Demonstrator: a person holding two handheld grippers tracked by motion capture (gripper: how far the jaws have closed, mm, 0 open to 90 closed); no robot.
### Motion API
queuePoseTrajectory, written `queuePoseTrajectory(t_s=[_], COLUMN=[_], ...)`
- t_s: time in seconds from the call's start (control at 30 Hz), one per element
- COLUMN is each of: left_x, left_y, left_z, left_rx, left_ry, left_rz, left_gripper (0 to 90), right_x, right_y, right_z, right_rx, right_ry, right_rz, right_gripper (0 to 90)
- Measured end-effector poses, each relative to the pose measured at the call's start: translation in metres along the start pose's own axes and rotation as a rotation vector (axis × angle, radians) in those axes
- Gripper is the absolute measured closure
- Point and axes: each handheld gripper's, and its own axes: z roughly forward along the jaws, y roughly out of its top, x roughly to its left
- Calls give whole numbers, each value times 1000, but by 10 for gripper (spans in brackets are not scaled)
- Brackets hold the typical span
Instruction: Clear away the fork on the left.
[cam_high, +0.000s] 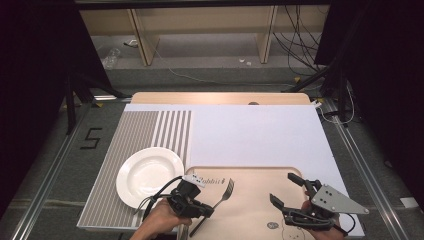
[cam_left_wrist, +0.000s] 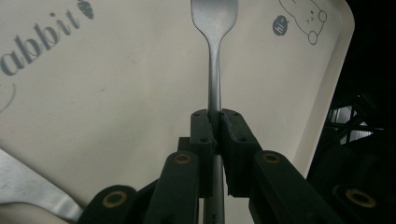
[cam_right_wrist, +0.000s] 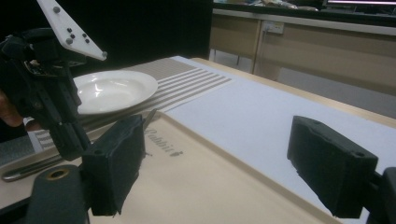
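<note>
A silver fork (cam_high: 226, 191) lies slantwise over the left part of a beige tray (cam_high: 250, 212), tines toward the far right. My left gripper (cam_high: 200, 209) is shut on its handle, with the jaws pressed together on the stem (cam_left_wrist: 214, 93) in the left gripper view (cam_left_wrist: 215, 116). Whether the fork rests on the tray or hangs just above it I cannot tell. My right gripper (cam_high: 283, 188) stands open and empty over the tray's right part (cam_right_wrist: 219, 140). From the right gripper view the left gripper (cam_right_wrist: 65, 135) stands over the fork's handle (cam_right_wrist: 28, 170).
A white plate (cam_high: 149, 175) sits on a striped placemat (cam_high: 140, 130) left of the tray. A white sheet (cam_high: 255, 132) covers the table beyond. A strip of shiny metal (cam_left_wrist: 32, 189) lies close to the left gripper. The tray's near-right corner carries a rabbit drawing (cam_left_wrist: 306, 18).
</note>
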Motion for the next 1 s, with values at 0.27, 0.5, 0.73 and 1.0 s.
queuePoseTrajectory(t_s=[0.27, 0.5, 0.73, 1.0], left_x=[-10, -10, -7, -7], left_y=[1, -1, -3, 2], left_z=[11, 24, 30, 29], left_rx=[83, 150, 159, 108], left_ry=[55, 67, 57, 64], left_rz=[39, 56, 34, 30], left_gripper=[836, 835, 834, 642], right_x=[0, 0, 1, 1], right_y=[0, 0, 0, 0], right_z=[0, 0, 0, 1], right_rx=[2, 2, 5, 6], right_ry=[0, 1, 2, 3], right_rz=[-2, -3, -7, -4], right_gripper=[198, 199, 199, 199])
